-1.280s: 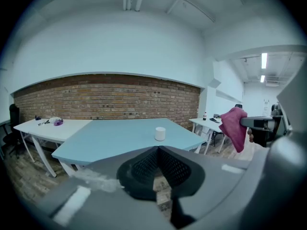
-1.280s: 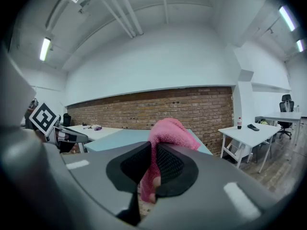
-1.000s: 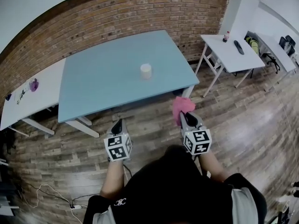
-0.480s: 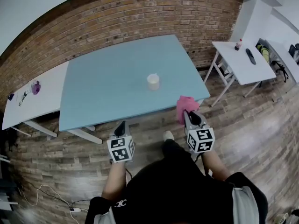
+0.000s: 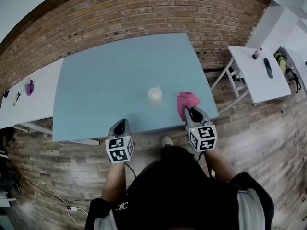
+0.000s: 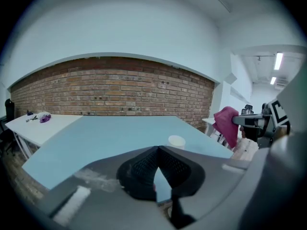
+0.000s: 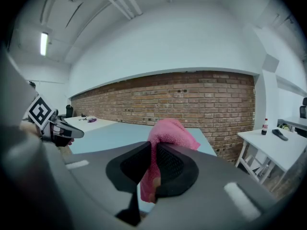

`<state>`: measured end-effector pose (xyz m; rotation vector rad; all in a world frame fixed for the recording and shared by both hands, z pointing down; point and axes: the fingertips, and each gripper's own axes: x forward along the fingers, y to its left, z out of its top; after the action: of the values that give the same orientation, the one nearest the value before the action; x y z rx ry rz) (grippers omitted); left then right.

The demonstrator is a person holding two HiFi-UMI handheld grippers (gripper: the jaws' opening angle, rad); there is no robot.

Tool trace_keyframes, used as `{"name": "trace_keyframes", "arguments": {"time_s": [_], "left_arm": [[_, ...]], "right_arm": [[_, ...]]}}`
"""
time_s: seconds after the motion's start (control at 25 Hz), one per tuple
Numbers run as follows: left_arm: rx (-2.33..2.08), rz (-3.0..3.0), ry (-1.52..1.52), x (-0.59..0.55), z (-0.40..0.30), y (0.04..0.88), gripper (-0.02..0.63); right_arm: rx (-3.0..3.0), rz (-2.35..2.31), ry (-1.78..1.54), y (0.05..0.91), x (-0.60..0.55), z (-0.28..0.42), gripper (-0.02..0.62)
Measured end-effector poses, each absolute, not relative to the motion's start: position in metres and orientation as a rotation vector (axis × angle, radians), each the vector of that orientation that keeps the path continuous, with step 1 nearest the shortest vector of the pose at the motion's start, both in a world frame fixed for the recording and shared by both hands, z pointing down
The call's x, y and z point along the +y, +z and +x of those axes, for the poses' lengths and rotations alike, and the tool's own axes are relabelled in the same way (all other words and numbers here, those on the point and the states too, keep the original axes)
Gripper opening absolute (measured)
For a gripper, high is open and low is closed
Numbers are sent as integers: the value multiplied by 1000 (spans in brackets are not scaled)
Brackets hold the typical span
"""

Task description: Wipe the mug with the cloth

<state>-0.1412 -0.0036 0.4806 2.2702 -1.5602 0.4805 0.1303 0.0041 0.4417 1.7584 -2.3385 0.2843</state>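
The mug (image 5: 155,95) stands upright on the blue bench (image 5: 96,80), right of its middle and toward the near edge. It is pale, and nothing touches it.

Just to its right, and apart from it, the pink cloth (image 5: 187,102) hangs over the near right corner of the bench. It is held by the right gripper (image 5: 193,113), whose jaws are closed tight on a fold. In the right gripper view the cloth bunches up above the tips and a strip of it trails down between the pads.

The left gripper (image 5: 121,123) is at the near edge of the bench, left of the mug and apart from it. Its jaws are pressed together, tips meeting, with nothing between them. In the left gripper view the mug shows beyond them, slightly to the right.

Both grippers point across the bench toward the brick wall (image 5: 144,13) behind it. A white bench (image 5: 249,73) stands to the right on the wooden floor (image 5: 268,133) and carries a small bottle (image 5: 257,53).
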Motion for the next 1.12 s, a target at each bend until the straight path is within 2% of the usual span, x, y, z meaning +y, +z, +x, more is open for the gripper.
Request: {"name": "trace_keyframes", "arguments": {"time_s": [0.44, 0.8, 0.88, 0.96, 1.08, 1.12], "left_arm": [[-1457, 2237, 576, -75, -91, 515, 8], [-1390, 2173, 636, -76, -82, 542, 16], [-1339, 2184, 645, -75, -76, 552, 36], [-1271, 2214, 636, -76, -66, 562, 115], [-1168, 2283, 662, -78, -44, 577, 350], [-1138, 2316, 687, -79, -35, 581, 406]], "right_arm": [[-2346, 1537, 446, 490, -92, 156, 34], [-2425, 1221, 485, 523, -123, 118, 34], [-2412, 1185, 506, 534, -127, 112, 34], [-2398, 1159, 523, 543, -132, 107, 34], [-2372, 1131, 540, 553, -133, 102, 34], [-2364, 1127, 550, 555, -134, 102, 34]]}}
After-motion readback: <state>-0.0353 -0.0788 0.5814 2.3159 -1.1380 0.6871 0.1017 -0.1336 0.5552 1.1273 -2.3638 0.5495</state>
